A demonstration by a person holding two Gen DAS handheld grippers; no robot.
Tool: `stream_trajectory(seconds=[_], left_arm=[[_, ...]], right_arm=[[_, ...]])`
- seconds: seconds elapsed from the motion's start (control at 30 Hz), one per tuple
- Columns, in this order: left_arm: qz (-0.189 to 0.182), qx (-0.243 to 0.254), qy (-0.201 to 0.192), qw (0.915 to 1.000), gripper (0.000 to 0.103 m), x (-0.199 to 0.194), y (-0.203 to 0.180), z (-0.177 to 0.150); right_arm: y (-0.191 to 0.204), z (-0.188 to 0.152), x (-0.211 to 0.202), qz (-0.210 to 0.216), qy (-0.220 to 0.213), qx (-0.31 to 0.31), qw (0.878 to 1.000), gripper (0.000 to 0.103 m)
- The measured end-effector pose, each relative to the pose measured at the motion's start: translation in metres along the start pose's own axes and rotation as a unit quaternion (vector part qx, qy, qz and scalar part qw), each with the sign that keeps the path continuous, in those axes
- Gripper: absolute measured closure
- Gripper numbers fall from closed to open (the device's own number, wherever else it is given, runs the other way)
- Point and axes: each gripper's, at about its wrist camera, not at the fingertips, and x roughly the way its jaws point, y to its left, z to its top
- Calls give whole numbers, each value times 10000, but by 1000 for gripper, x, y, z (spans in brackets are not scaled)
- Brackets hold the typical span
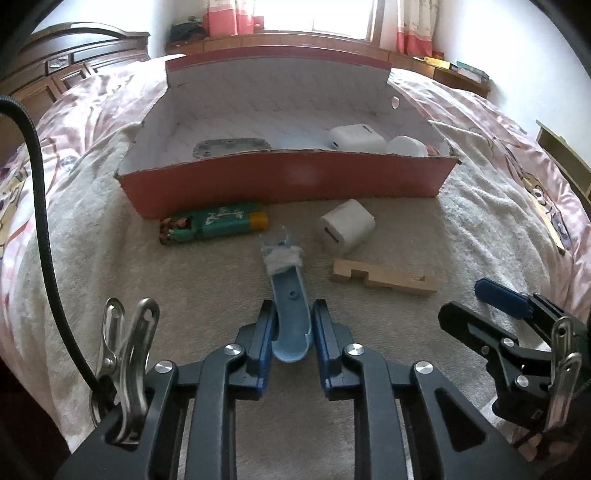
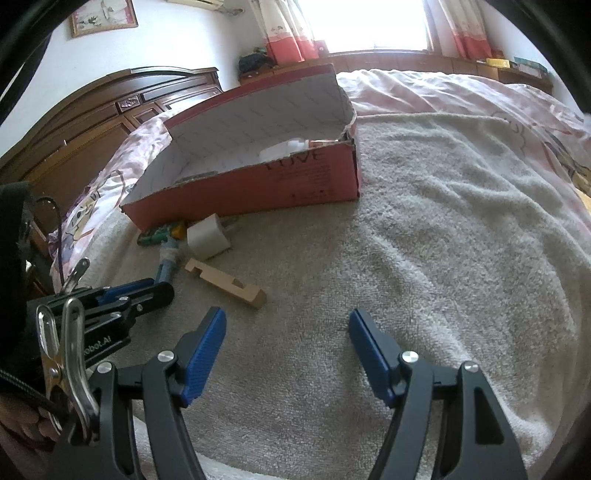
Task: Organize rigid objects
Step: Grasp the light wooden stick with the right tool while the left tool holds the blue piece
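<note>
On the towel, between the left claw's pads: a light-blue plastic handle is pinched near its rounded end; its tape-wrapped far tip points ahead toward the box.
Left claw: pressed onto the blue handle, held low over the white towel, fingers aimed at the box front.
Right claw: spread wide, nothing between its blue pads, hovering low over bare towel; it sits right of and slightly behind the left claw's tips.
Ahead of left claw: red cardboard box, open-topped, front wall facing the fingers, tall flap at the back.
Inside box: grey metal plate at left; two white blocks, one squarish charger, one rounded, at right. Other contents too hidden to tell.
Ahead-left, touching the box front: green lighter with a yellow end, lying flat.
Ahead-right: white cube charger, tilted, well short of the box wall.
Just right of the handle: notched wooden block, lying flat.
In the way: the box front wall stands between the handle tip and the box interior; the lighter lies left of that line.
Count outside box: one handle, one lighter, one charger, one wooden block.
Surroundings: pink quilt under the towel, dark wooden headboard, bright window.
</note>
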Motion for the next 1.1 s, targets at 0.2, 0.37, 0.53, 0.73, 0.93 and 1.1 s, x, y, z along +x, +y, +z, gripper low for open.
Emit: stream_trajectory(seconds=[0.2, 0.37, 0.53, 0.73, 0.93, 1.1], left_arm=[[142, -160, -47, 9998, 82, -8, 18, -6], [187, -440, -46, 9988, 82, -10, 39, -14], [37, -547, -110, 9984, 82, -9, 45, -19], [-140, -650, -224, 9975, 82, -10, 51, -22], [-240, -660, -335, 9970, 82, -10, 53, -24], [-339, -714, -396, 9961, 82, -10, 57, -26]], right_arm=[[2, 1, -1, -19, 39, 55, 10000, 30], [14, 0, -3, 148, 58, 34, 9999, 31], [36, -4, 7, 464, 315, -309, 9979, 62], [45, 4, 19, 274, 333, -479, 9979, 71], [46, 18, 29, -24, 244, -581, 9980, 72], [48, 17, 24, -113, 318, -706, 9969, 49]])
